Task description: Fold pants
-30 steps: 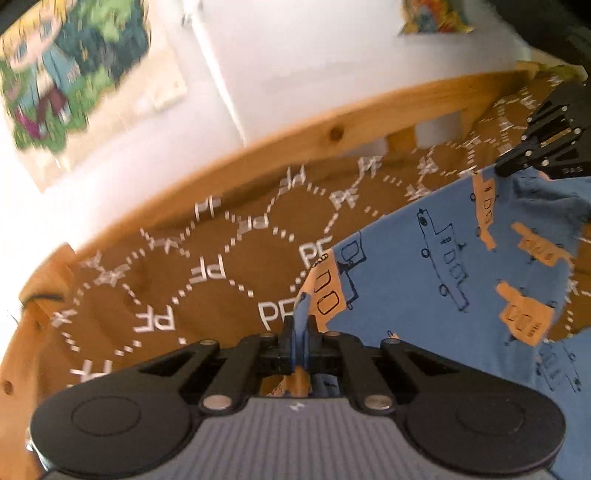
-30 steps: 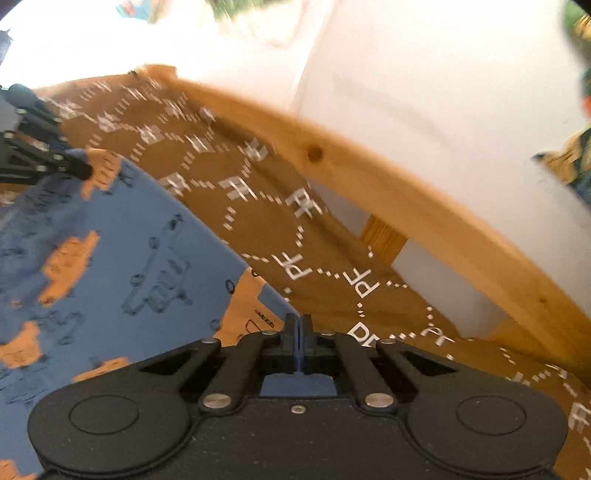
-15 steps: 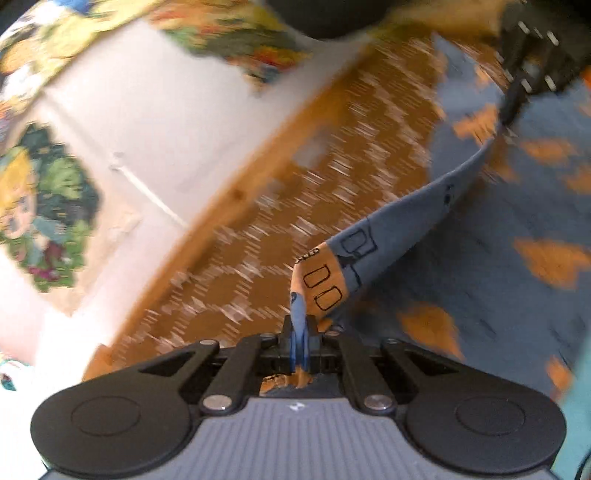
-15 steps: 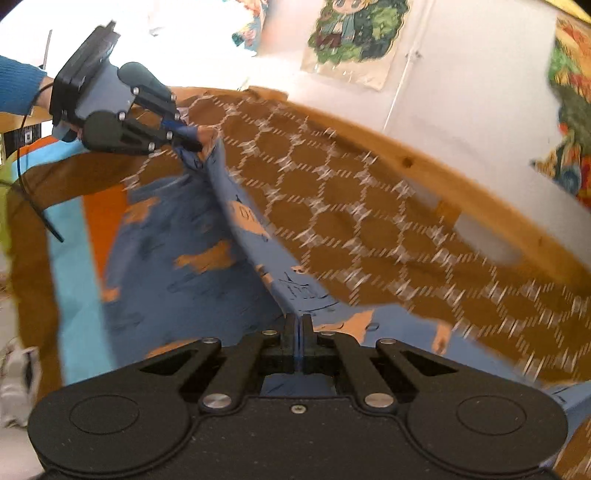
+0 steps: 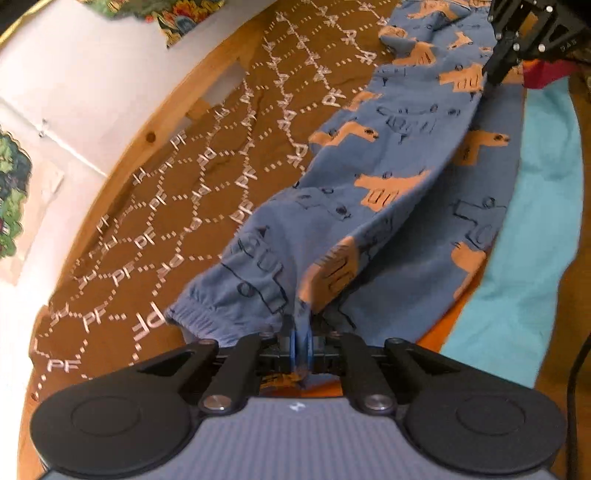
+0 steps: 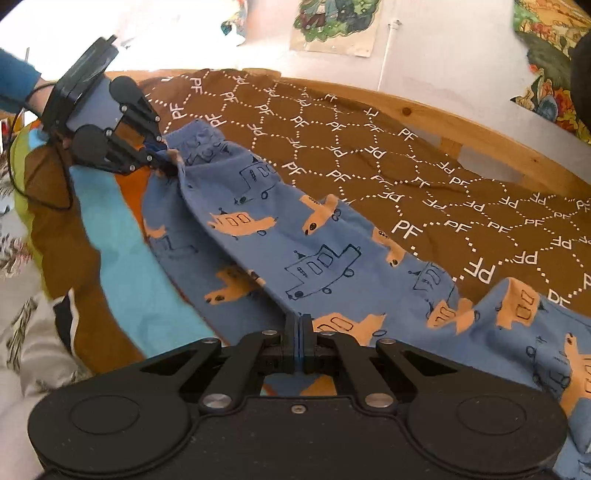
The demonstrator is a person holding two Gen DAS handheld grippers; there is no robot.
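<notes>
Blue pants (image 5: pixel 369 192) printed with orange and outlined vehicles lie stretched along a brown "PF" patterned bedspread (image 5: pixel 207 173). My left gripper (image 5: pixel 301 339) is shut on the cloth near a gathered ankle cuff (image 5: pixel 199 321). My right gripper (image 6: pixel 299 343) is shut on the pants' edge at the other end. One leg lies folded over the other leg (image 6: pixel 236 221). In the right wrist view the left gripper (image 6: pixel 162 162) pinches the pants' far end; in the left wrist view the right gripper (image 5: pixel 495 74) shows at the top right.
A wooden bed rail (image 6: pixel 480 125) runs along the white wall with posters (image 6: pixel 332 22). A turquoise, orange and brown blanket (image 5: pixel 539 206) lies under the pants on the near side. A black cable (image 5: pixel 576 369) hangs at the right edge.
Both grippers swung the held leg across and down over the other leg. The views turned from the wall and rail toward the bed. Both stayed shut on the cloth.
</notes>
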